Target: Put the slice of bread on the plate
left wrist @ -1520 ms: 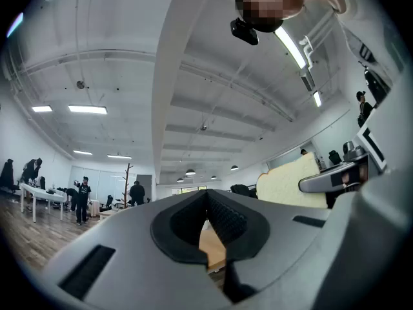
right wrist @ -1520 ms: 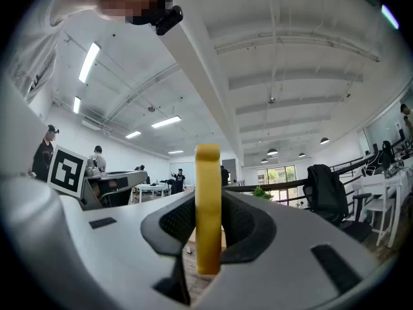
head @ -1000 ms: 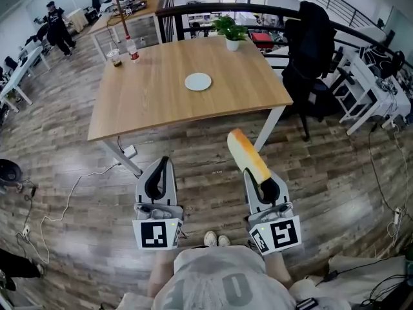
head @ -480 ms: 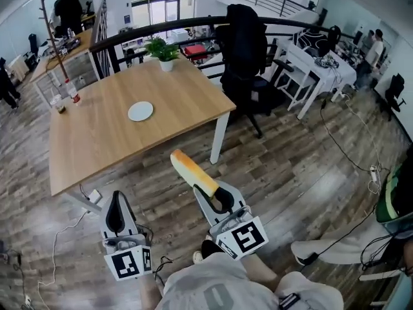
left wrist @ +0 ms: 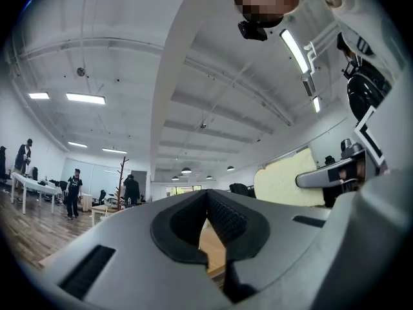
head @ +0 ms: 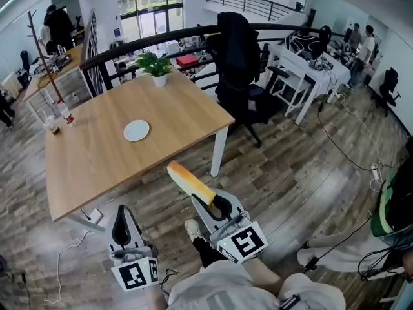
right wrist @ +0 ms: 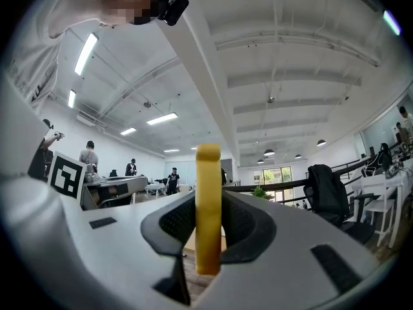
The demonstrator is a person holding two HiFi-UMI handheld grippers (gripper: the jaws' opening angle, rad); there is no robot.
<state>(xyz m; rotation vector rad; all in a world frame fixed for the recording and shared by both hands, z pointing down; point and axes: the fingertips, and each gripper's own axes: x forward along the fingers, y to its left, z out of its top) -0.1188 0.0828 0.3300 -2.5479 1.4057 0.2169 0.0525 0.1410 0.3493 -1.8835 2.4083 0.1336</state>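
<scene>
**A:** Since the table (head: pixel 97 166) sits ahead, not under the grippers, why's R gripper (head: pixel 217 203) clamped on the slice of bread (head: pixel 187 178), edge-up?

**B:** Carry grip, prob.; slice is short of table's near edge. L gripper (head: pixel 122 228): jaws together, empty, spare. Mid-table, the plate (head: pixel 136 130) is bare.

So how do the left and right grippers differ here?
The right gripper is shut on the slice of bread, held on edge; the left gripper is shut and empty. The right gripper angles leftward; the left points straight ahead. Both are short of the table.
</scene>
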